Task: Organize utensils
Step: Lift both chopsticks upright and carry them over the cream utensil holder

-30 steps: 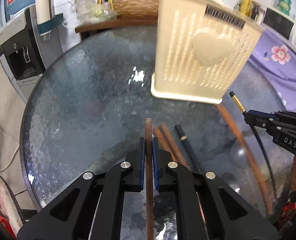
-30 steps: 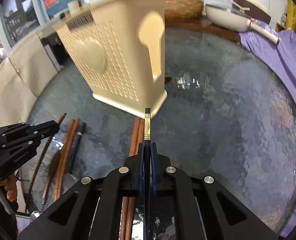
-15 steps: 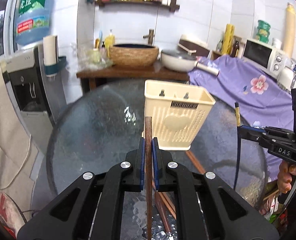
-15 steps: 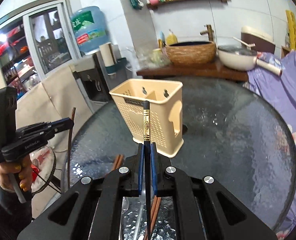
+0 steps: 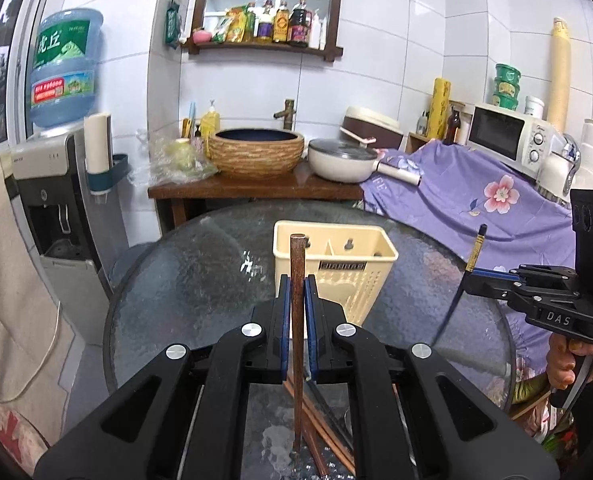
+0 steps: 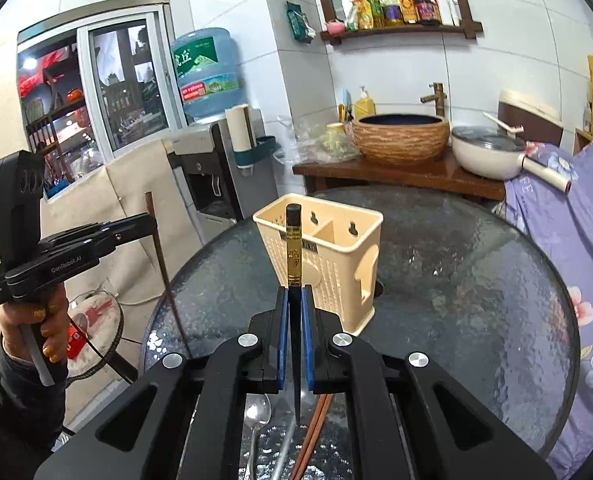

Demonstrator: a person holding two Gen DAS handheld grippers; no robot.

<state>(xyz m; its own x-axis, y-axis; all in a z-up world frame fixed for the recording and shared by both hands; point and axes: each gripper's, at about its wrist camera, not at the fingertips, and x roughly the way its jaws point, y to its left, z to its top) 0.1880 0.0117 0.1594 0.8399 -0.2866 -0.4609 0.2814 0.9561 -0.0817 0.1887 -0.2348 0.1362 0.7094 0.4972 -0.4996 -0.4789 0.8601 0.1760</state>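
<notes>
Brown chopstick pinched upright in left gripper, black chopstick in right gripper, both above worktop short of holder; long overhangs liable to swivel, missing its compartments

Home kitchen: microwave, condiment shelf, water dispenser, basin, pan.

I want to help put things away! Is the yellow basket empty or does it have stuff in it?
Looks empty: both compartments of the basket show only bare walls, though their floors are hidden.
</notes>
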